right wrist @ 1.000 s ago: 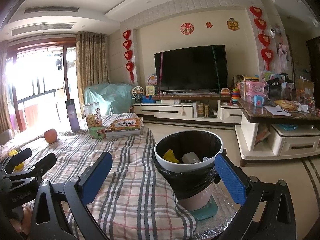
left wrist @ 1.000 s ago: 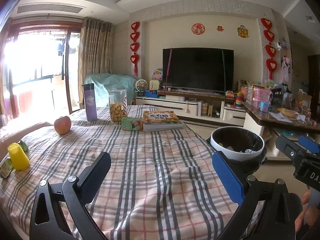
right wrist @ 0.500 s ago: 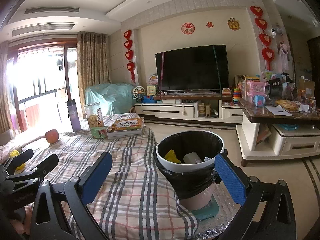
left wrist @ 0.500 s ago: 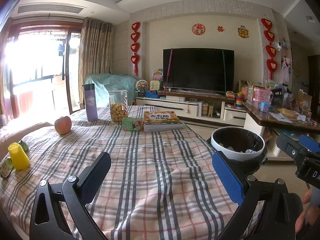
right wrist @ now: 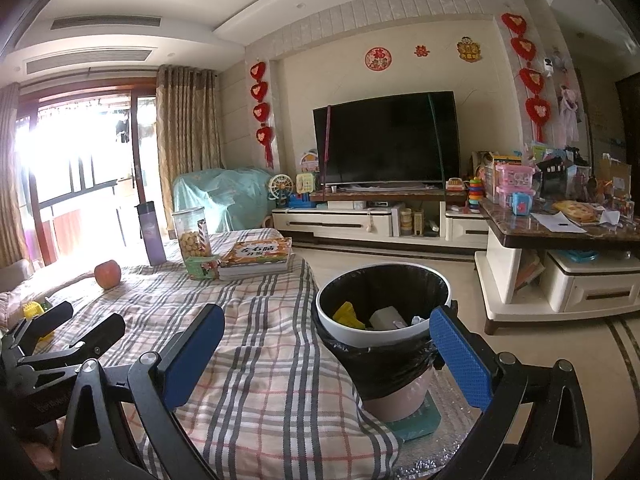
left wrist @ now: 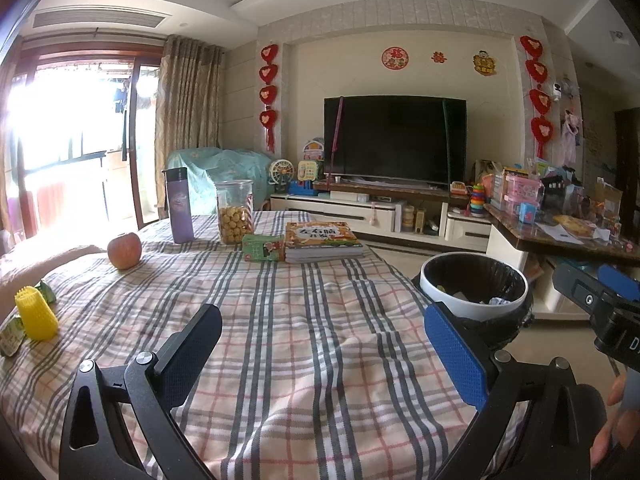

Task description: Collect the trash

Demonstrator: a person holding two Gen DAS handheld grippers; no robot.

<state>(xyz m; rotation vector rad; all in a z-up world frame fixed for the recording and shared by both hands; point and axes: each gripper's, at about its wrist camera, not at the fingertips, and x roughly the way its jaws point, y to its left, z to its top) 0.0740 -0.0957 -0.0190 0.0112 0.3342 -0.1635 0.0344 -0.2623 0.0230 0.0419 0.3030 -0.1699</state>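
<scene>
Left wrist view
Left tool (left wrist: 322, 354): fingers spread wide apart, nothing between them, hovering over the plaid-covered desk (left wrist: 304, 340).
Trash bin (left wrist: 474, 292): black-lined, white rim, standing just off the desk's right edge, a few scraps visible inside.
Yellow ridged piece (left wrist: 35, 313): upright at the desk's far left edge, well apart from the trash bin.
Green wrappers (left wrist: 10, 336): lying just beside the yellow ridged piece, one in front, one behind.
Apple (left wrist: 124, 251): on the desk, beyond the yellow ridged piece, farther from the trash bin than the books.
Purple bottle (left wrist: 178, 205): upright at the desk's far end, left of the cookie jar (left wrist: 235, 211).
Books (left wrist: 322, 241): stacked flat at the far end, the closest of the far items to the trash bin, with a small green box (left wrist: 263, 247) touching their left side.
Right tool (left wrist: 600, 296): seen at the right edge, past the trash bin; spread cannot be told from here.

Right wrist view
Right tool (right wrist: 328, 354): blue-padded fingers wide apart, empty, framing the trash bin (right wrist: 384, 320) and the desk corner.
Bin contents: yellow scrap (right wrist: 347, 315), pale box-like piece and crumpled paper lying inside.
Left tool (right wrist: 68, 326): left of the trash bin, above the desk, fingers apart.
Television (right wrist: 386, 139): on the wall behind the trash bin.
</scene>
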